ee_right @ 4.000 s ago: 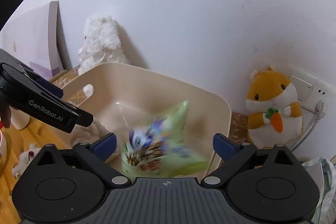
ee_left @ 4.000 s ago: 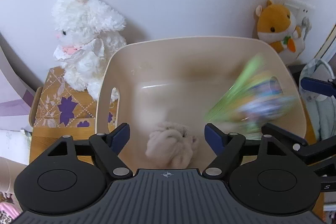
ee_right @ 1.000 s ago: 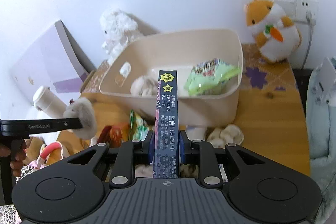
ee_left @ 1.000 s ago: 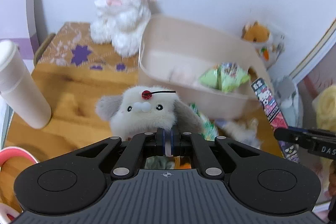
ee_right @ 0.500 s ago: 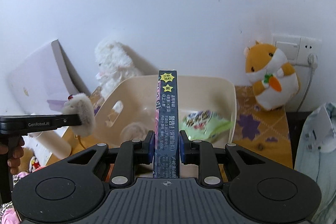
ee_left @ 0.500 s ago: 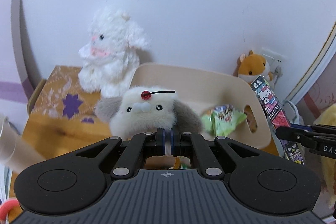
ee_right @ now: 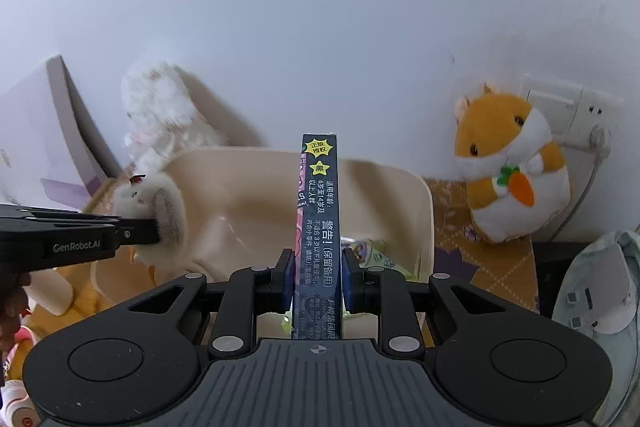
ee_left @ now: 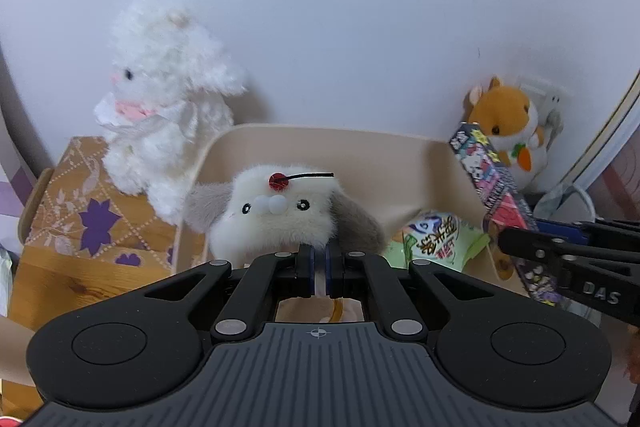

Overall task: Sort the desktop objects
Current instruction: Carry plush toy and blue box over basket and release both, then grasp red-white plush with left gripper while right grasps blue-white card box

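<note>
A small grey-and-white plush toy is held up in front of the beige bin, just at its near wall; it is pinched at its lower edge by the left gripper, whose jaws are squeezed almost together on it. A tall dark toy box is held upright by the right gripper; its narrow sides are pressed by the two pads, and it is lifted in front of the same bin. A green snack bag is already lying inside the bin, toward its right side. A white fluffy lamb is sitting to the left of the bin on a patterned cloth, and an orange hamster toy is sitting to the right by the wall; neither is touched.

The step in hand seems to be the carrying of two things to the bin at once. Next, both things probably need to be brought over the open top, past the rim; then the jaws can be opened so the things drop in. The box is tall, so it may need to be tipped or lowered first, or it could fall out over the wall.
</note>
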A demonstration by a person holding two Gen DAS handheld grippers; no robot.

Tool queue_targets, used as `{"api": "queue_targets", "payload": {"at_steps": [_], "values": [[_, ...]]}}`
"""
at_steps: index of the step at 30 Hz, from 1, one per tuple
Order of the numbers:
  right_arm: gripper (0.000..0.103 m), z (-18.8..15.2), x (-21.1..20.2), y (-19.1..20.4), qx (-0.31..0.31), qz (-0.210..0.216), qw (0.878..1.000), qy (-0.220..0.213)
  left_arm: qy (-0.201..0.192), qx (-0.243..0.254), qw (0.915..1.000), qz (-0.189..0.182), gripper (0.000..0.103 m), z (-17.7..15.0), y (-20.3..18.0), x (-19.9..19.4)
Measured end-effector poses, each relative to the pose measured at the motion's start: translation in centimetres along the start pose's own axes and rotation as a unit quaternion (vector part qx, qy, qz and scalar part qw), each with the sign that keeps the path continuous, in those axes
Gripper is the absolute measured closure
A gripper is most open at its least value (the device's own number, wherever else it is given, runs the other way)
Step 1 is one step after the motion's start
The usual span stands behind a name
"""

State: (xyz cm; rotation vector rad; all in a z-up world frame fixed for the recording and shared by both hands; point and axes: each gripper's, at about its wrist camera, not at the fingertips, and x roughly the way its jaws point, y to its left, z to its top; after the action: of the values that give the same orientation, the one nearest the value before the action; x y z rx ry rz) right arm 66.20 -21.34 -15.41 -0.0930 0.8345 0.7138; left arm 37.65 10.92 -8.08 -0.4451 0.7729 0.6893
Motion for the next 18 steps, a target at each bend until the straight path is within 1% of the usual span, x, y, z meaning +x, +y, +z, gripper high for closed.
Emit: {"api": "queue_targets", "payload": {"at_steps": [5, 8, 9, 10, 11, 12, 13, 14, 15, 16, 17, 18], "values": [[0.082, -0.6, 2.4, -0.4, 0.005, -0.008, 1.000, 0.024, 0.019, 0.019, 0.9996, -0.001, 0.099, -0.7, -0.9, 1.9], [0.081, -1.0, 3.1, -0.2, 0.000, -0.009, 0.999, 0.041, 0.028, 0.028, 0.9992, -0.007, 0.099, -1.1, -1.1, 2.2], [0.082, -1.2, 3.1, -0.2, -0.001, -0.009, 0.999, 0.041, 0.029, 0.030, 0.9991, -0.009, 0.098, -1.2, -1.0, 2.2], [0.073, -1.3, 3.1, -0.2, 0.000, -0.009, 0.999, 0.043, 0.030, 0.033, 0.9990, -0.009, 0.089, -1.3, -1.1, 2.1], [0.068, -1.4, 3.0, -0.2, 0.002, -0.009, 0.999, 0.045, 0.031, 0.034, 0.9989, -0.006, 0.067, -1.4, -1.1, 1.9], [0.064, -1.6, 2.9, -0.3, 0.003, -0.006, 0.999, 0.045, 0.032, 0.032, 0.9990, 0.002, 0.053, -1.4, -1.0, 1.7], [0.056, -1.8, 2.6, -0.3, 0.005, -0.001, 0.999, 0.046, 0.029, 0.027, 0.9991, 0.012, 0.032, -1.4, -0.8, 1.4], [0.051, -1.9, 2.3, -0.3, 0.006, -0.001, 0.999, 0.045, 0.018, 0.021, 0.9995, 0.017, 0.027, -1.5, -0.5, 0.9], [0.044, -2.1, 2.0, -0.2, 0.004, -0.004, 0.999, 0.041, 0.012, 0.015, 0.9997, 0.015, 0.027, -1.4, -0.3, 0.5], [0.039, -2.2, 1.7, 0.0, 0.002, -0.006, 0.999, 0.039, 0.013, 0.011, 0.9998, 0.010, 0.026, -1.4, 0.0, 0.1], [0.037, -2.3, 1.3, 0.1, 0.000, -0.008, 0.999, 0.035, 0.018, 0.008, 0.9998, 0.006, 0.026, -1.3, 0.3, -0.2], [0.032, -2.5, 0.9, 0.2, -0.001, -0.009, 1.000, 0.030, 0.019, 0.008, 0.9998, 0.007, 0.026, -1.4, 0.6, -0.5]]}}
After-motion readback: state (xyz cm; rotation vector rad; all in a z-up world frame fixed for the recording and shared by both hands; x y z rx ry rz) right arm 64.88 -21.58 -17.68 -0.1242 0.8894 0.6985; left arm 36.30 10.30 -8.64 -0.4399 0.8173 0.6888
